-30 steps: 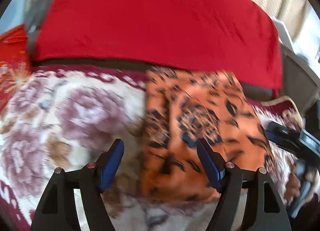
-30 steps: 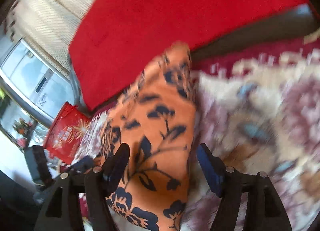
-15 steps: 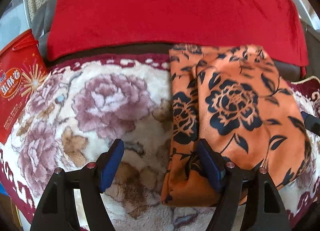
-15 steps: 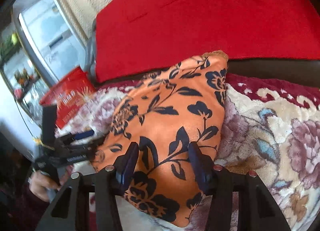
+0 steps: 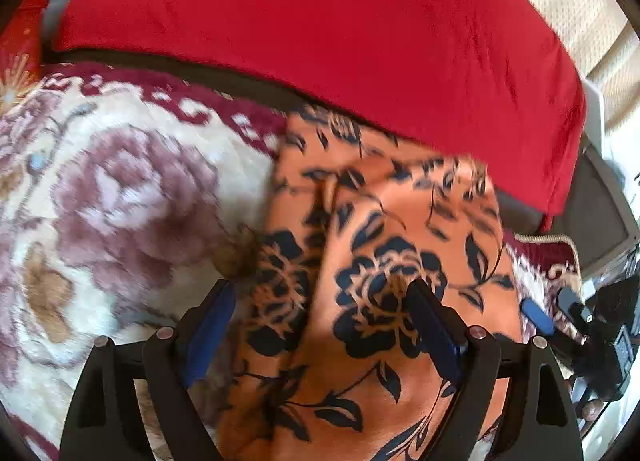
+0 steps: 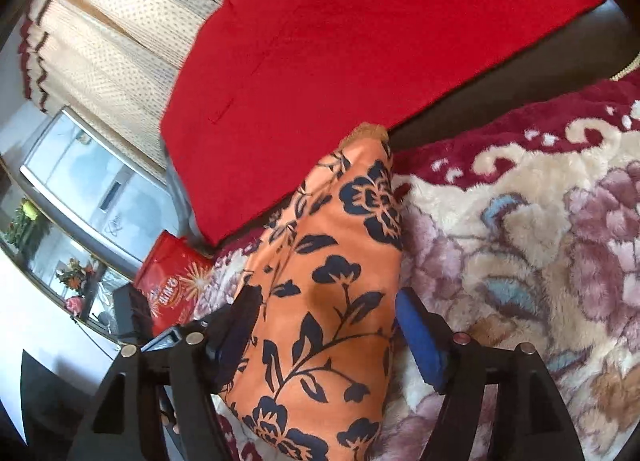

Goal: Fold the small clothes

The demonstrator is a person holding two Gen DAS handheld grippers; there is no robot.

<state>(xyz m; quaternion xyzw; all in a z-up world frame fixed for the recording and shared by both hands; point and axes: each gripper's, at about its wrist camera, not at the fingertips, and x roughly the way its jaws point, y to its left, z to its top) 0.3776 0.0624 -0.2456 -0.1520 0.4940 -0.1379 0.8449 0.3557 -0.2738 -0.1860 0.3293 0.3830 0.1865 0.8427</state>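
An orange garment with dark blue flowers (image 5: 384,269) lies folded on a floral plush blanket (image 5: 112,197). My left gripper (image 5: 320,325) is open just above the garment's near left part, and its right finger is over the cloth. In the right wrist view the same garment (image 6: 332,285) runs between the fingers of my right gripper (image 6: 328,329), which is open and straddles it. The right gripper's blue tip also shows at the right edge of the left wrist view (image 5: 538,315).
A red cushion (image 5: 320,29) leans behind the garment against a dark sofa back. A red snack bag (image 6: 172,285) stands at the blanket's left end. Cream curtains (image 6: 120,33) and a window (image 6: 80,173) are behind.
Both grippers moved closer to and lower over the orange garment, so it fills more of each view. The left view swung so the snack bag slid to the edge.
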